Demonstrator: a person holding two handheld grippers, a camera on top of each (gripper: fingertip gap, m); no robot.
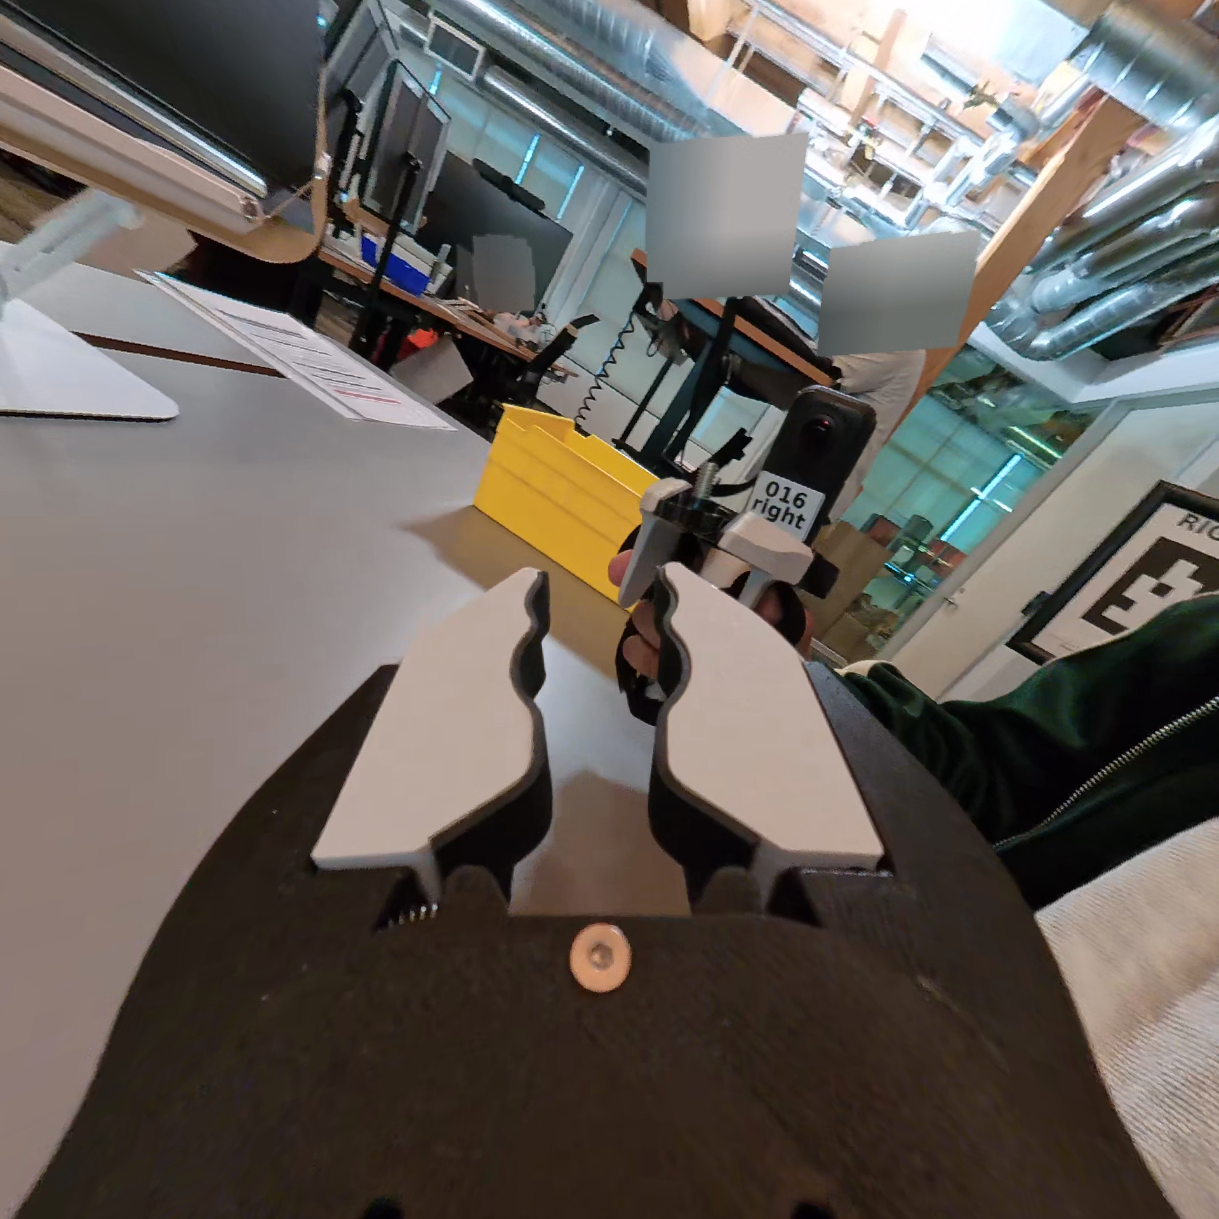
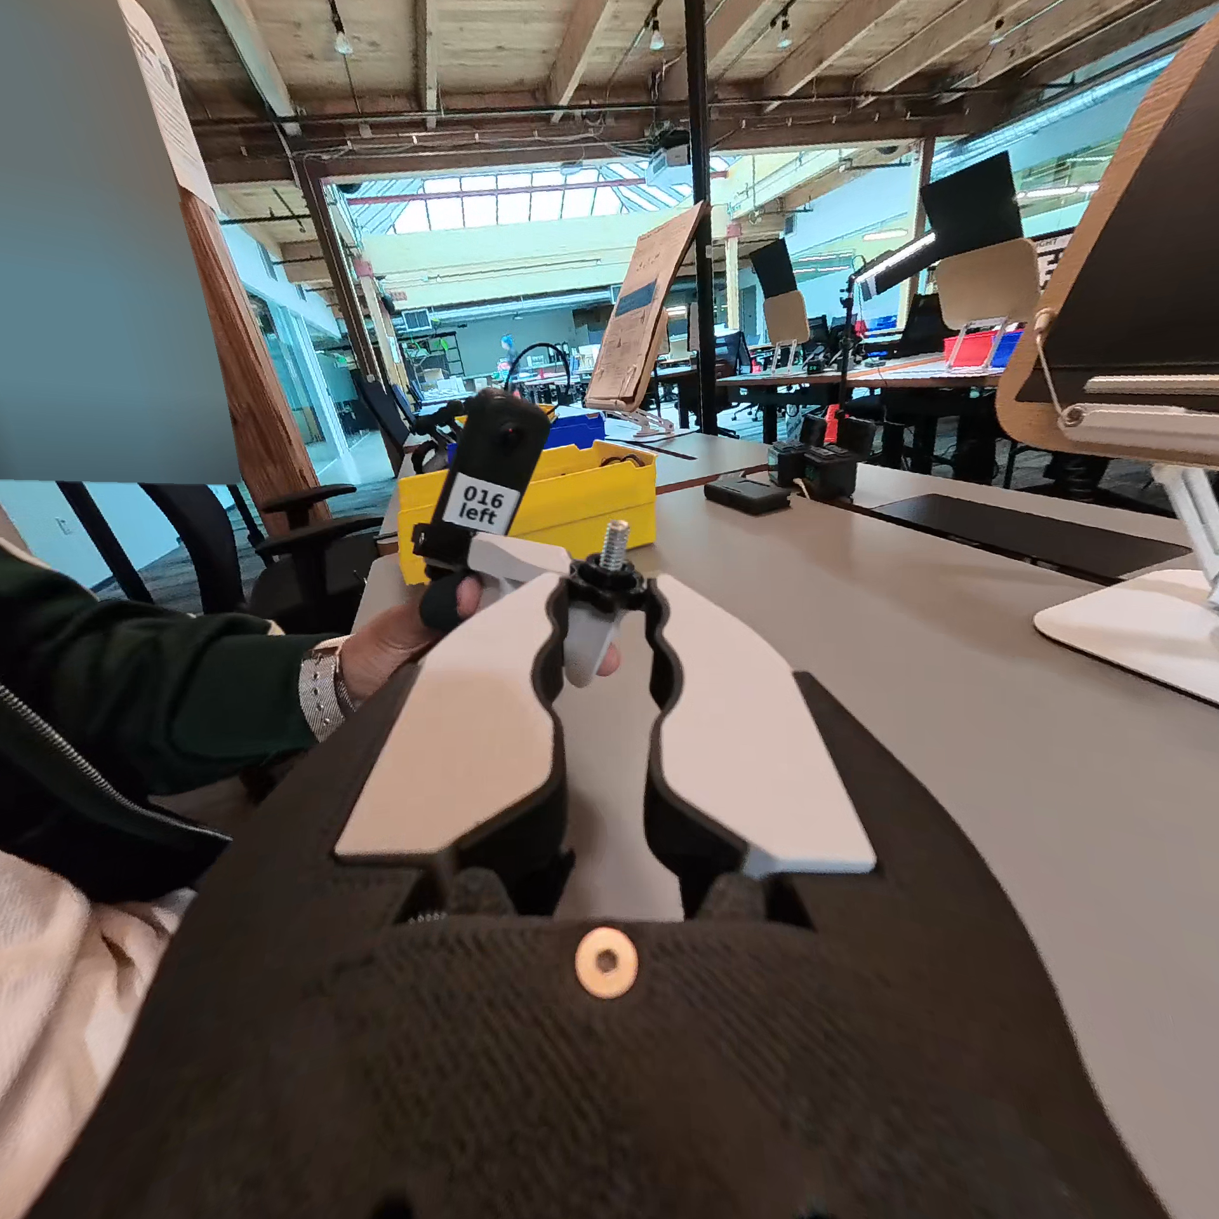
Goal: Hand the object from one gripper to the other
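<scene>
While the right gripper [image 2: 605, 593] sat clamped on a black knob with a threaded stud [image 2: 607, 572] at frame centre, the left gripper [image 1: 603, 593] stood apart, empty. A yellow bin [image 2: 580, 491] lay behind, mid-frame.

We are seeing the black knob with a silver threaded stud [image 2: 607, 580] hiding its underside between white gripper fingers [image 2: 719, 659]

I see my left gripper [image 1: 603, 587] with grey fingers parted, empty; beyond, the right gripper [image 1: 699, 534] pinches a black knob with threaded screw [image 1: 700, 496] near a yellow plastic bin [image 1: 561, 501].
</scene>
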